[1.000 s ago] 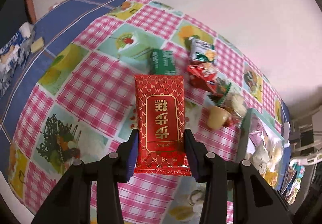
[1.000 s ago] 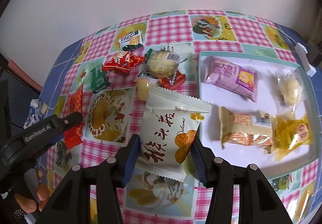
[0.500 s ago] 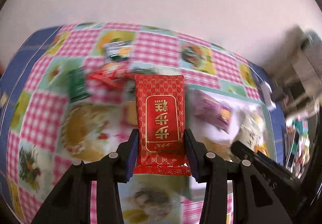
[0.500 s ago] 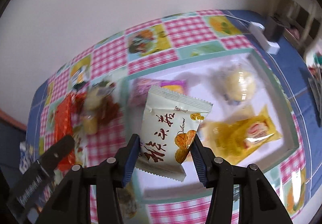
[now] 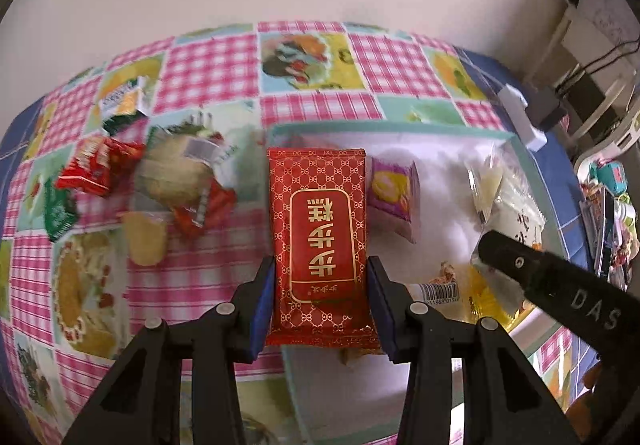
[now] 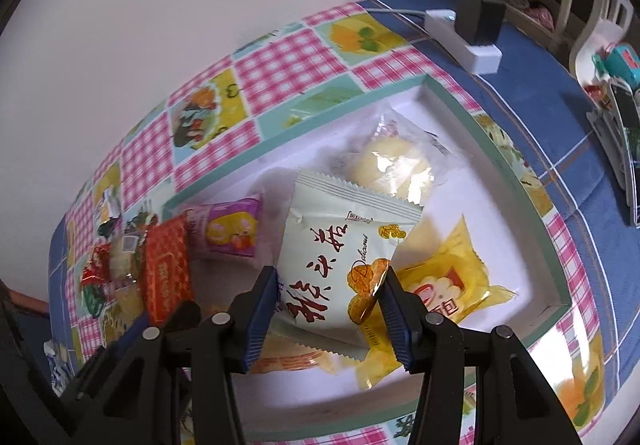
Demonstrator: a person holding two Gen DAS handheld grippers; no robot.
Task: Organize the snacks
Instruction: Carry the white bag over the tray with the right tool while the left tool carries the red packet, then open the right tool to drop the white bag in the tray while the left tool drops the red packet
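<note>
I have both grippers pitched steeply downward, side by side. My left gripper [image 5: 322,299] has its jaws drawn in on a red packet [image 5: 318,229], the blue pads [image 5: 264,305] pressing its two long edges so it stands up between the black fingers. My right gripper [image 6: 328,319] is likewise clamped on a pale green packet [image 6: 340,257], its pads [image 6: 394,319] pinching the lower sides. In the left view the right gripper's black finger reaches in from the lower right, close beside mine. In the right view the left gripper shows at the lower left, partly hidden behind my own fingers.
</note>
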